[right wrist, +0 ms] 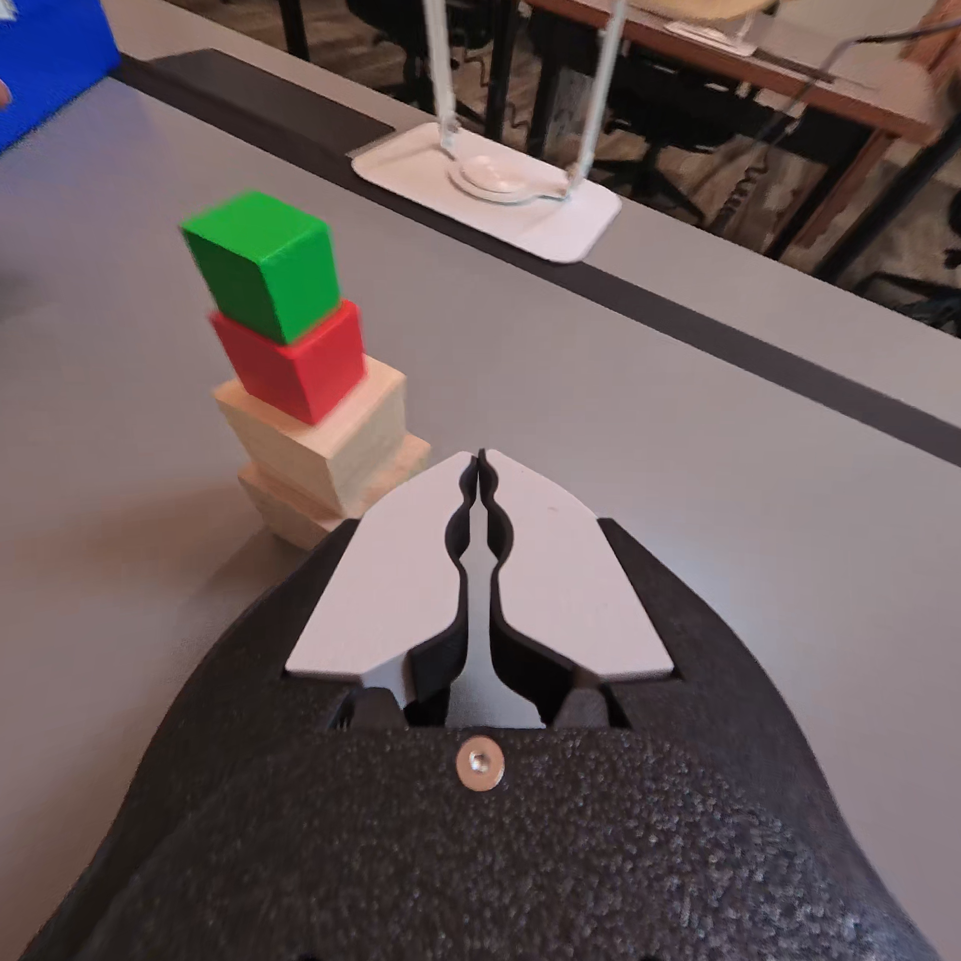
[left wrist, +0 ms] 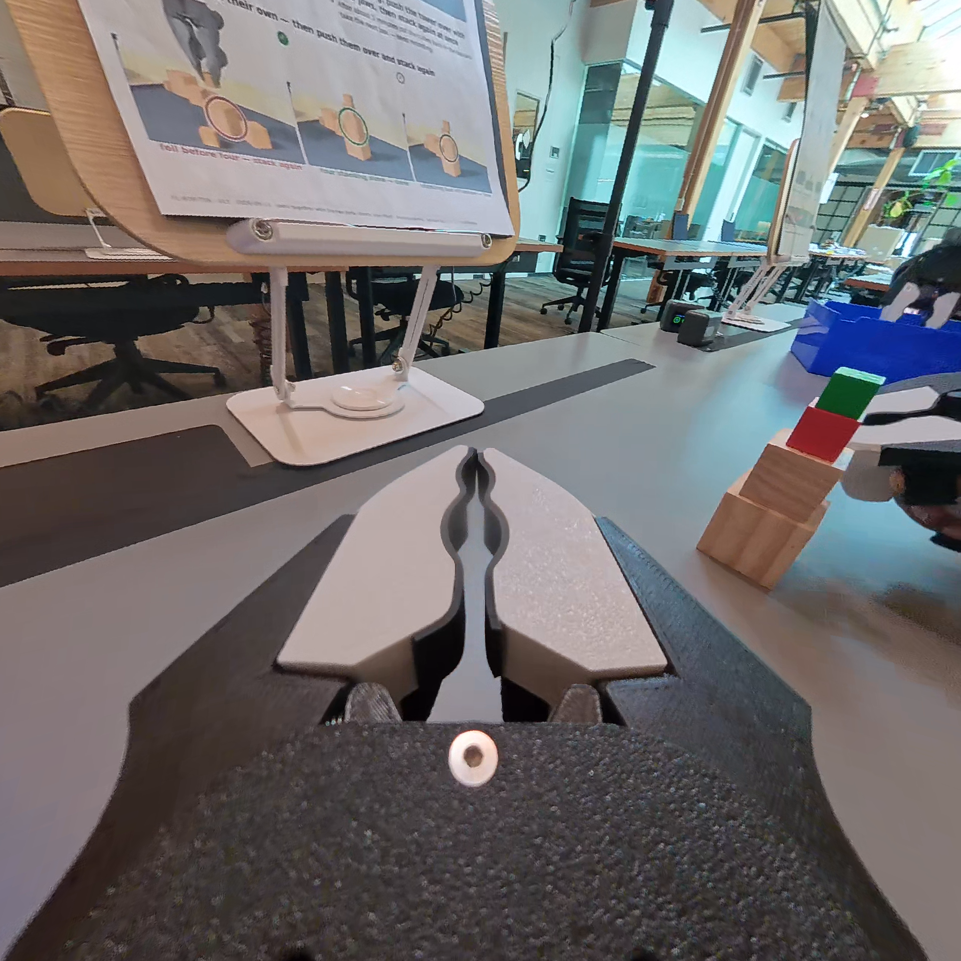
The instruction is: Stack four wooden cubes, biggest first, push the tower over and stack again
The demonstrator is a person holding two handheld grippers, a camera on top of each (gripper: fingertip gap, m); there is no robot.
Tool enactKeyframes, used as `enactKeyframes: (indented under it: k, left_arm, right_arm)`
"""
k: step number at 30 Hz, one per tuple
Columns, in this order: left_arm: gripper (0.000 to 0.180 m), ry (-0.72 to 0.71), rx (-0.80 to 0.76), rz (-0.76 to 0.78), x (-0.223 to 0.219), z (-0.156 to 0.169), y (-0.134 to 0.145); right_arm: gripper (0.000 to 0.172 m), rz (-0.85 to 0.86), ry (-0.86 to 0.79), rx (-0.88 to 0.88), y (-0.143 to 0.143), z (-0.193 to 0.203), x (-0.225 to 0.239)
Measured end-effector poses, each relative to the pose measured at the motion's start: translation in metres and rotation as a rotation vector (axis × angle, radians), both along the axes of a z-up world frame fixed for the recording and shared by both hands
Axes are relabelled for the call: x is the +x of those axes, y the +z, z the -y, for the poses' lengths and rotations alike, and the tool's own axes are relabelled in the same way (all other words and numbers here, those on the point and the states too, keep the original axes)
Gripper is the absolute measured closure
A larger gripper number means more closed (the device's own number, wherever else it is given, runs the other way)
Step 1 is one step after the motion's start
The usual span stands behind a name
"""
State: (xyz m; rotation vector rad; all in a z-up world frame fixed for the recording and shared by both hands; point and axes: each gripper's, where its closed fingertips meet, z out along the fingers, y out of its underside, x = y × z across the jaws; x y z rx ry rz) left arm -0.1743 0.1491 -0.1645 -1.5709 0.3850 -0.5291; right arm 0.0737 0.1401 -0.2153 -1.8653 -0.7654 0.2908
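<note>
A tower of blocks stands on the grey table (right wrist: 624,395): a green cube (right wrist: 265,265) on a red cube (right wrist: 296,364), on a pale wooden block (right wrist: 322,442), on a larger wooden block (right wrist: 291,509). My right gripper (right wrist: 478,457) is shut with nothing between its pads, just right of the tower's base. In the left wrist view the tower shows at the right, green cube (left wrist: 847,398), red cube (left wrist: 821,439), wooden blocks (left wrist: 775,499), with the right gripper (left wrist: 905,431) beside it. My left gripper (left wrist: 476,455) is shut on nothing, low over the table, left of the tower.
A white stand (left wrist: 359,416) holding a board with a printed sheet (left wrist: 312,104) sits at the table's far edge, on a dark strip (left wrist: 546,390). A blue bin (left wrist: 853,338) is at the far right. Office chairs and desks lie beyond. My right fingertips sit around 25 cm from my left ones. The left gripper is farther from the pale wooden block (right wrist: 322,442), some 25 cm, than the right, some 5 cm. My right tips are roughly 8 cm from the green cube (right wrist: 265,265).
</note>
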Motion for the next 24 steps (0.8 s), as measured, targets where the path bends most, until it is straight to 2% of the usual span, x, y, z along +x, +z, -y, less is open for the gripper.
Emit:
enactKeyframes:
  k: [7, 11, 16, 20, 24]
  left_arm:
    - [0.180, 0.031, 0.009, 0.013, -0.006, -0.001, 0.003]
    - [0.180, 0.035, 0.011, 0.015, -0.008, -0.001, 0.004]
    - [0.180, 0.030, 0.009, 0.001, -0.005, -0.001, 0.003]
    - [0.180, 0.026, 0.008, -0.012, -0.003, -0.001, 0.001]
    - [0.180, 0.024, 0.022, -0.023, 0.000, 0.001, 0.003]
  right_arm:
    - [0.171, 0.107, 0.217, 0.122, 0.009, 0.021, -0.094]
    - [0.171, 0.092, 0.311, 0.156, 0.015, 0.036, -0.120]
    - [0.170, -0.002, 0.297, 0.223, 0.038, 0.034, -0.102]
    - [0.164, -0.129, 0.212, 0.243, 0.060, 0.015, -0.062]
    - [0.158, -0.222, 0.116, 0.228, 0.066, -0.007, -0.016]
